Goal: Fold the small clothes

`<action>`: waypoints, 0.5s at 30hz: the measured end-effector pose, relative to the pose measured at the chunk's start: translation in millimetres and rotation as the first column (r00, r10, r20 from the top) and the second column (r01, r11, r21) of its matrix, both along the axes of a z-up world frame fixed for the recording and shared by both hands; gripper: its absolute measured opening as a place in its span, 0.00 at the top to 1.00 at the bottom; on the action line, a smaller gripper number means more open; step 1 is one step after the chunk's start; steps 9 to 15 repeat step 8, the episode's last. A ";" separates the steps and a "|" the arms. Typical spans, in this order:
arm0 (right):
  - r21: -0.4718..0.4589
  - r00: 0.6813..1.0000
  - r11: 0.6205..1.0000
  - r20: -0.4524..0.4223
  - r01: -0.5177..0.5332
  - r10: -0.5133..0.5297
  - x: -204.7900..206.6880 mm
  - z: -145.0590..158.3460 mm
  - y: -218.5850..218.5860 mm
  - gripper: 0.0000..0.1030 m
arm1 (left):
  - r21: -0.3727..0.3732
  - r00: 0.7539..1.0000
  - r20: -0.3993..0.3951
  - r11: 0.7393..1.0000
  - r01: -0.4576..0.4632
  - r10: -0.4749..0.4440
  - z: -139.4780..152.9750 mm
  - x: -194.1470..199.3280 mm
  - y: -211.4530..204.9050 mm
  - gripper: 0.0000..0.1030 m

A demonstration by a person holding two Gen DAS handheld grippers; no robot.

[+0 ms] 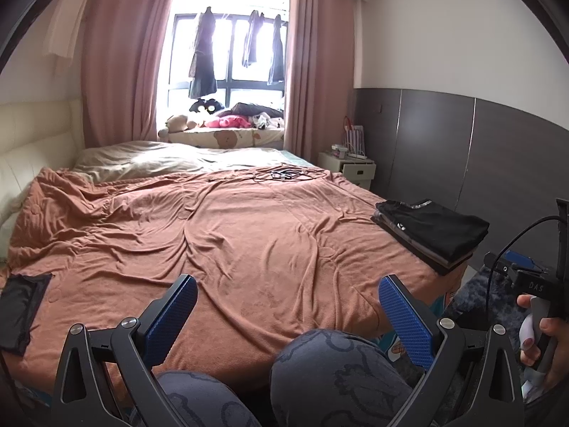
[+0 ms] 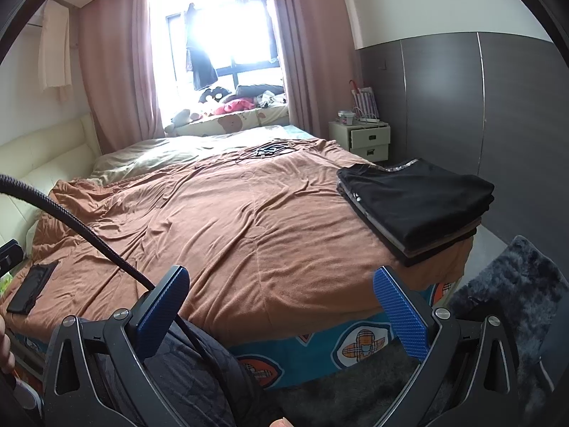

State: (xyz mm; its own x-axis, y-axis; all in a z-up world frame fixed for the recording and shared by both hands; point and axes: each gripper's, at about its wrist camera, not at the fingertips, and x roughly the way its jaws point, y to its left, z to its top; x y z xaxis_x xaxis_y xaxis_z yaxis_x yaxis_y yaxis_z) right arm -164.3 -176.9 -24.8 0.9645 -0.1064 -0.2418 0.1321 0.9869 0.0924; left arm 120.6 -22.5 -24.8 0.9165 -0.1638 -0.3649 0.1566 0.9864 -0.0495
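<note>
Left gripper (image 1: 288, 315): blue-padded fingers spread wide, nothing between them, held low above the person's knees (image 1: 320, 366) at the foot of the bed. Right gripper (image 2: 281, 307): likewise spread, empty, pointed across the same bed edge; black cable (image 2: 71, 220) arcing past its left finger.

Task items. Small dark garment (image 1: 21, 311), flat, lying at the near left edge of the blanket, well apart from both grippers; also seen in the right wrist view (image 2: 32, 288). Judged light, limp, thin; likely to sag and slide on the fleece, so best pinched at a corner or along a hem, one gripper per corner. Stack of folded clothes (image 2: 416, 206), black piece on top, greys and browns beneath, squared up at the near right corner of the bed; probably finished work.

Surface. Rust-brown fleece blanket (image 1: 249, 235), soft, rumpled into long creases; some grip, some drag expected. Tangle of cords (image 1: 284, 175) at the far side.

Room. Pink curtains (image 1: 121, 57), bright window with dark clothes hanging (image 1: 204, 53), soft toys on the sill, cream nightstand (image 2: 362, 137), grey panelled wall, dark shaggy rug (image 2: 505, 295).
</note>
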 end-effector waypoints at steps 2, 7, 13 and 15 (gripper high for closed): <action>-0.001 1.000 1.000 0.001 0.001 -0.001 -0.5 0.1 -0.6 0.00 | 0.006 1.000 0.002 1.000 0.000 0.000 0.8 -1.2 -1.1 0.00; -0.004 1.000 1.000 0.000 0.003 -0.003 -1.7 0.0 -0.7 0.00 | 0.011 1.000 0.002 1.000 0.006 -0.006 1.0 -2.2 -3.8 0.00; -0.005 1.000 1.000 0.000 0.003 -0.003 -2.1 -0.3 0.0 0.00 | 0.012 1.000 0.003 1.000 0.006 -0.006 1.2 -2.6 -3.8 0.00; -0.005 1.000 1.000 0.000 0.003 -0.003 -2.1 -0.3 0.0 0.00 | 0.012 1.000 0.003 1.000 0.006 -0.006 1.2 -2.6 -3.8 0.00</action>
